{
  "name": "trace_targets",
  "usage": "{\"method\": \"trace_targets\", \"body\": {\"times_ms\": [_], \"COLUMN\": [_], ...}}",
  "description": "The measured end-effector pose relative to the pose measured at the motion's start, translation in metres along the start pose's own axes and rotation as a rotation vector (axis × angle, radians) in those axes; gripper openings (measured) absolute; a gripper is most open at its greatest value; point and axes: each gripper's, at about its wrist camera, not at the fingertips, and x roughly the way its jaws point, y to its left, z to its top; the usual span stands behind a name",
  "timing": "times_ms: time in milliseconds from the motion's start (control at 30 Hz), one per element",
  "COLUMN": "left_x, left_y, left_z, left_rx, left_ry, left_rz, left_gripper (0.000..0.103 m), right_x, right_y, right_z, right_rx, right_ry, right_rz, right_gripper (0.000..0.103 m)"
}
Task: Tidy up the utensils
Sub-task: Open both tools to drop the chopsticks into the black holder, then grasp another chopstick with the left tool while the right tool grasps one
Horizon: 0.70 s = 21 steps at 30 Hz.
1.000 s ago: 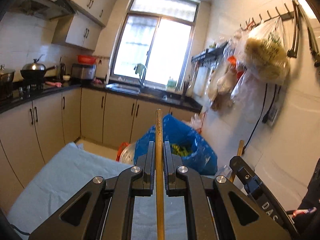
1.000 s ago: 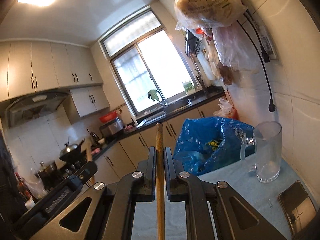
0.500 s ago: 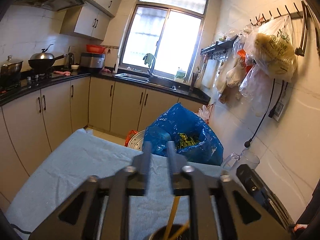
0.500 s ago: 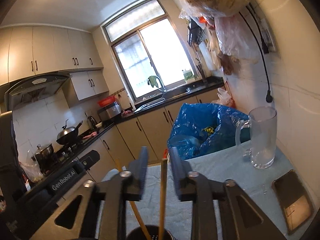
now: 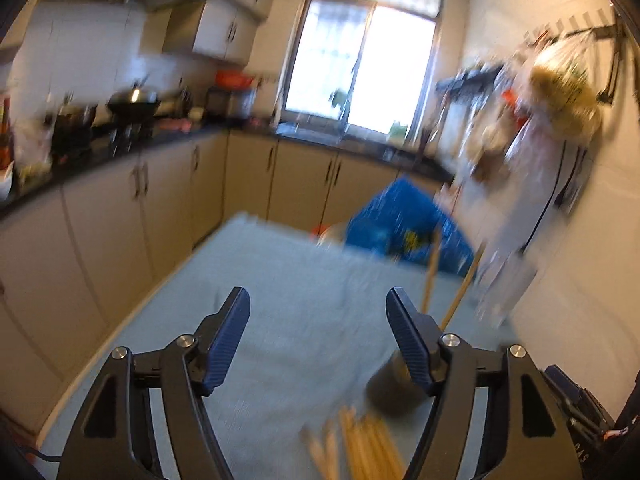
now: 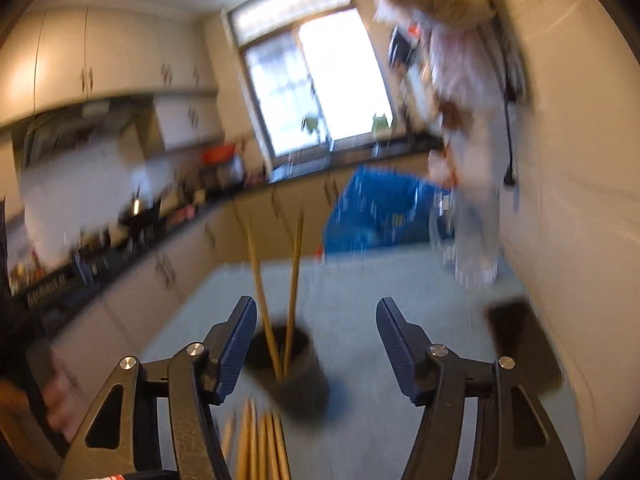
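Observation:
Both views are motion-blurred. A dark round holder (image 6: 294, 372) stands on the blue-grey cloth with two wooden chopsticks (image 6: 276, 276) upright in it. It also shows in the left wrist view (image 5: 394, 388) with its chopsticks (image 5: 444, 284), just behind my right finger. A bundle of loose chopsticks (image 6: 260, 440) lies on the cloth in front of the holder, also seen in the left wrist view (image 5: 356, 444). My left gripper (image 5: 318, 320) is open and empty, left of the holder. My right gripper (image 6: 316, 328) is open and empty, just right of the holder.
A blue plastic bag (image 5: 404, 228) sits past the table's far edge. A glass mug (image 6: 472, 240) stands at the far right by the wall, with a dark flat object (image 6: 520, 344) nearer. Cabinets and a counter (image 5: 120, 184) run along the left.
Both grippers held one chopstick each, let them drop into the holder, opened wide and pulled back and down. The loose bundle has come into view.

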Motion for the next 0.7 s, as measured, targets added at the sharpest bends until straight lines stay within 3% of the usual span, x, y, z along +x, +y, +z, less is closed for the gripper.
{"method": "trace_targets", "body": {"times_ms": [100, 200, 300, 433, 600, 667, 700], "left_x": [0.016, 0.029, 0.036, 0.051, 0.075, 0.076, 0.076], "left_y": [0.023, 0.032, 0.03, 0.013, -0.001, -0.001, 0.001], "left_z": [-0.041, -0.081, -0.109, -0.118, -0.123, -0.124, -0.124], "left_rx": [-0.029, -0.044, -0.034, 0.023, 0.057, 0.087, 0.085], "left_ry": [0.157, 0.286, 0.358, 0.394, 0.476, 0.479, 0.479], "left_rz": [0.042, 0.038, 0.032, 0.05, 0.069, 0.115, 0.112], "left_gripper": [0.069, 0.069, 0.068, 0.065, 0.039, 0.012, 0.01], "right_x": [0.011, 0.023, 0.031, 0.04, 0.056, 0.063, 0.066], "right_y": [-0.002, -0.001, 0.0, -0.001, 0.009, 0.017, 0.02], "right_z": [-0.039, -0.075, -0.096, -0.107, -0.107, -0.109, -0.109], "right_rx": [-0.032, -0.059, -0.08, -0.074, -0.112, -0.146, -0.157], "right_ry": [0.149, 0.28, 0.341, 0.369, 0.395, 0.41, 0.41], "right_rz": [0.03, 0.072, 0.075, 0.07, 0.062, 0.053, 0.045], "right_gripper": [0.067, 0.065, 0.058, 0.052, 0.043, 0.037, 0.033]}}
